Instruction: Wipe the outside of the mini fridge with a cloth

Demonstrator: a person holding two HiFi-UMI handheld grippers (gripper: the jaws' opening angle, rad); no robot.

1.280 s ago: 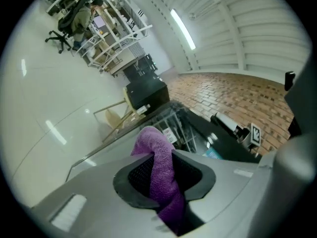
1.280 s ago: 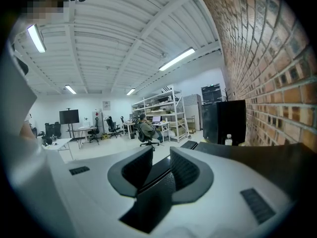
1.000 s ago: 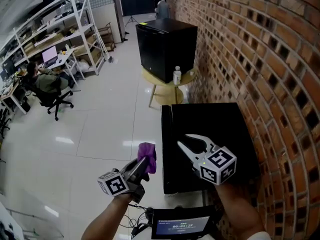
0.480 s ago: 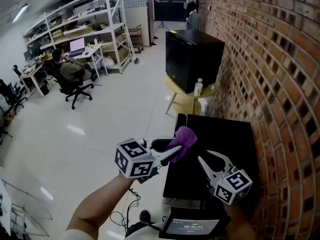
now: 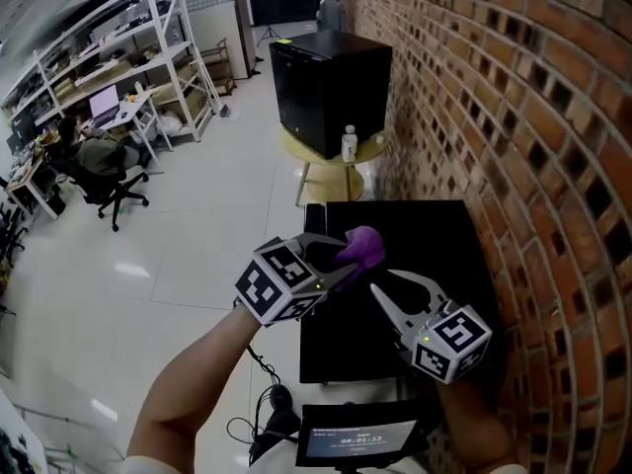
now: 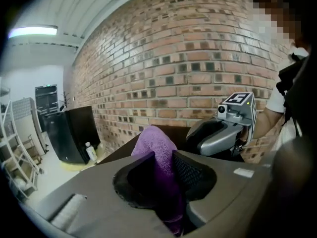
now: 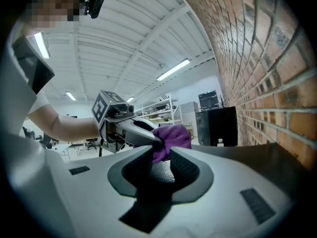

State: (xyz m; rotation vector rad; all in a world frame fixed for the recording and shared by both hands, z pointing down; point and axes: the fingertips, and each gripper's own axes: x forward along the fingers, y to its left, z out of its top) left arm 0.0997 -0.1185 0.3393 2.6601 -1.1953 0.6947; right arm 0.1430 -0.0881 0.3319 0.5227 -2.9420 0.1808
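- L gripper (image 5: pixel 343 266) was shut tight on a purple cloth (image 5: pixel 362 244).
- The cloth was up over the fridge (image 5: pixel 434 235) top, near its left edge. Couldn't tell if it touched.
- R gripper (image 5: pixel 385 280) was open w/ nothing in it, just beside the cloth, over the top too.
- A brick wall (image 5: pixel 523 117) ran close along the fridge's right edge.
- Wide bare floor (image 5: pixel 197 235) lay on the left side.
- A 2nd fridge (image 5: pixel 331 87) stood farther back on a round table (image 5: pixel 321 162).
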